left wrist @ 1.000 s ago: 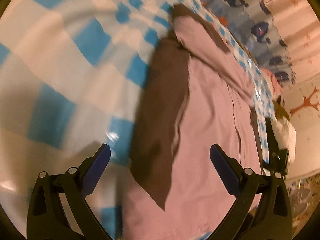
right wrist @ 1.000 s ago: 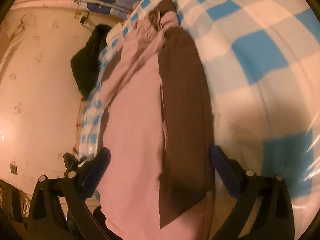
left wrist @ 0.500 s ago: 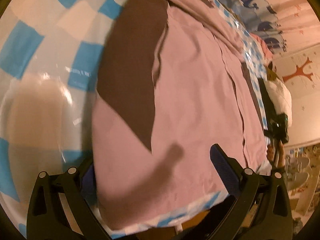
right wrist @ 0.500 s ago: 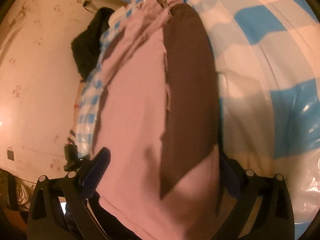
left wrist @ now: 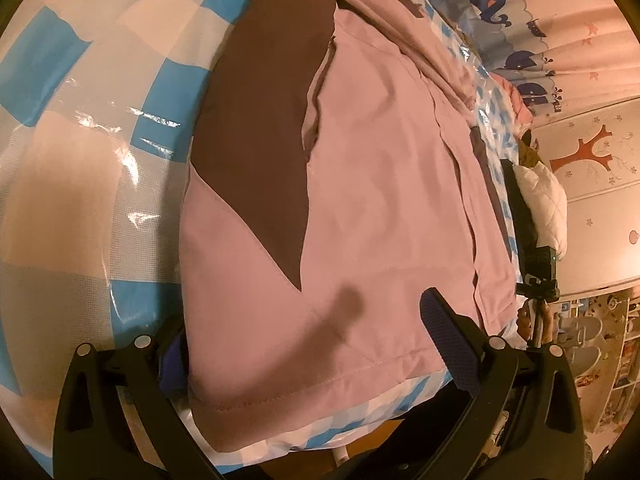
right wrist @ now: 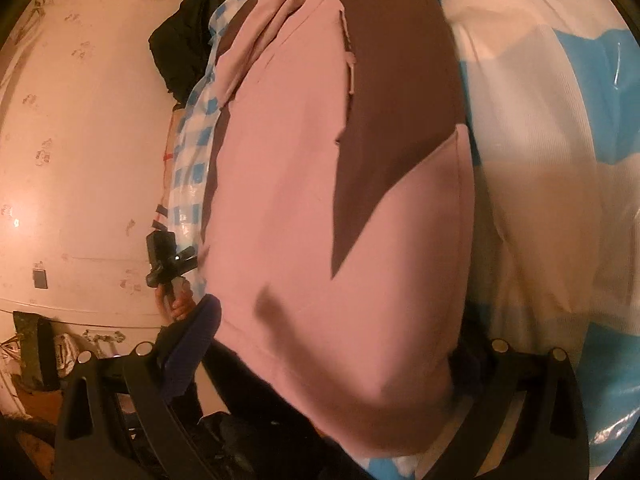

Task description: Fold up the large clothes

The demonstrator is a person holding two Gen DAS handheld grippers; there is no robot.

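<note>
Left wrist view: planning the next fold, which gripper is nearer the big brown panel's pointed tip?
Left. The left gripper straddles the hem of the pink garment just below the brown panel's tip; the right gripper sits off its far right edge.

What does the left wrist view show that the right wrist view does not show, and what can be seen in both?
Only the left wrist view shows the whale-patterned curtain, the red tree decoration on the wall and a white pillow.

Only the right wrist view shows a pile of black clothing at the far end and a plain pale wall.

Both show the pink and brown garment lying on the blue checked sheet, with open tongs, left and right, straddling its hem.
</note>
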